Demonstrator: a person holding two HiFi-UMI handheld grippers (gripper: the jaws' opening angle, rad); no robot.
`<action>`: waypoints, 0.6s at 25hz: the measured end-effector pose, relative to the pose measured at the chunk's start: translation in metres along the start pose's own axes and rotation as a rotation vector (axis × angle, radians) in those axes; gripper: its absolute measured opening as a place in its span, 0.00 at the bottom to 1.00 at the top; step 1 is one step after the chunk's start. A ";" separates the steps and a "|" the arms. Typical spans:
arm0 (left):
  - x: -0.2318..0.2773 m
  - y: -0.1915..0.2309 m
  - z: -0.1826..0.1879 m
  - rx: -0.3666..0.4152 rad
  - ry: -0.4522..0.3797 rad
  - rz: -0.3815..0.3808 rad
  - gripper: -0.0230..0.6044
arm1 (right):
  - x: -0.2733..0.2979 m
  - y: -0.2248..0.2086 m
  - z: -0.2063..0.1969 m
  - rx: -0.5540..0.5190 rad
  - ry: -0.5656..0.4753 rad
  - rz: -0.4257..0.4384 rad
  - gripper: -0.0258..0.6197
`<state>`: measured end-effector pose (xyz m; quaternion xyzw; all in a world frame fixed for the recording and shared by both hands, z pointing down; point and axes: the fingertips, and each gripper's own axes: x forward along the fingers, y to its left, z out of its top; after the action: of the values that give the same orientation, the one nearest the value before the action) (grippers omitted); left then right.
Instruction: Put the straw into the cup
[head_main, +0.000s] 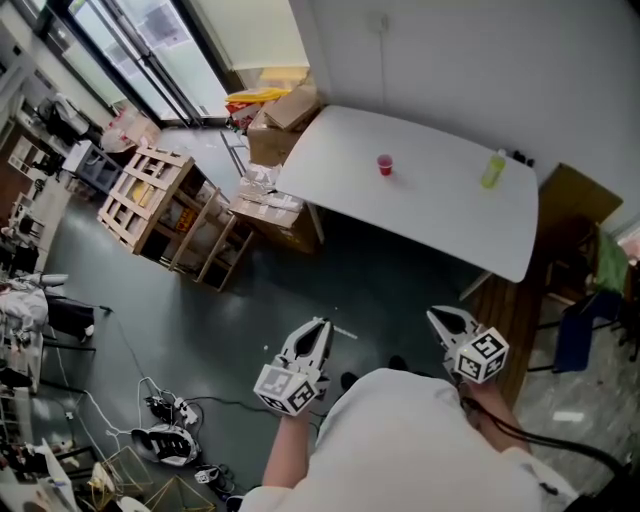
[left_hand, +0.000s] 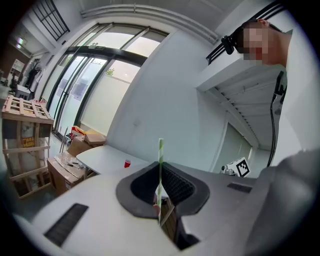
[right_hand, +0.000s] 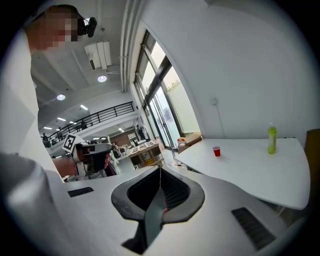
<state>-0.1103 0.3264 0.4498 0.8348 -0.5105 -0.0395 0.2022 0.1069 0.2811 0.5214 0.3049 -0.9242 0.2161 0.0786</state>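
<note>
Two grippers sit low in the head view, the left gripper (head_main: 318, 325) and the right gripper (head_main: 440, 315). Bare dark floor (head_main: 350, 280) lies open between them and the rounded white table (head_main: 420, 210) at upper right, where a small red cup (head_main: 385, 165) and a green bottle (head_main: 493, 168) stand well apart. In the left gripper view, smooth grey jaws pinch an upright green-and-white striped straw (left_hand: 160, 167) at centre. In the right gripper view, the jaws are pressed together and empty, and the cup stands right of centre.

The left gripper (head_main: 318, 330) is held out in front of the body and points almost level toward the far side. Its jaws are pinched on an upright straw (left_hand: 160, 155). The right gripper (head_main: 441, 320) is alongside to the right, well apart, tipped slightly downward, its jaws pressed together with nothing between them.
</note>
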 end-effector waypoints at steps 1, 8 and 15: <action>0.001 0.000 0.000 -0.001 -0.001 0.006 0.06 | 0.000 -0.001 0.000 -0.001 0.004 0.002 0.09; 0.012 -0.005 0.000 -0.010 -0.010 0.050 0.06 | -0.005 -0.021 -0.002 -0.013 0.030 0.010 0.10; 0.034 -0.008 -0.009 0.000 -0.016 0.078 0.06 | -0.008 -0.046 0.000 -0.030 0.058 0.040 0.10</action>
<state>-0.0847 0.3030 0.4595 0.8139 -0.5443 -0.0384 0.1997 0.1403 0.2520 0.5353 0.2789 -0.9305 0.2125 0.1059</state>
